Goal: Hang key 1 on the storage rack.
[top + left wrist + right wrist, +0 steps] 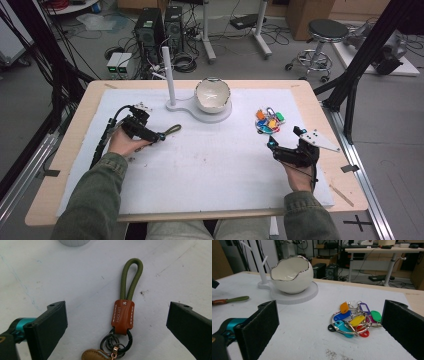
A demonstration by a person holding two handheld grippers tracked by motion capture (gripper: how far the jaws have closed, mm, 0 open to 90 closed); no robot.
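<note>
Left tongs (pixel 161 136) sit at the desk's nine o'clock side, jaws wide apart, aimed at the keychain (pixel 124 312), which lies flat on the white mat (pixel 210 165) between them. Nothing gripped. Right tongs (pixel 270 145) at about four o'clock, jaws likewise apart and empty, facing the key-tag bunch (pixel 353 321) just ahead.

Keychain: green cord loop (pixel 131 277) at twelve o'clock in the left gripper view, brown leather tab (pixel 123 316) in the middle, dark clasp ring (pixel 116 343) with a second tan leather piece at six o'clock.

Handling, by judgement: light, limp. Cord soft and round, likely to roll or squash between the pads. Metal ring hard and slick, prone to pivot. Leather tab is the best hold: flat, stitched, some grip, stiff enough to clamp across its width. Once lifted, loop and ring will dangle and swing.

Elsewhere: egg-shaped bowl (pixel 212 95) on a round base, white peg stand (pixel 168 75) beside it, both at twelve o'clock, well apart from the keychain.
</note>
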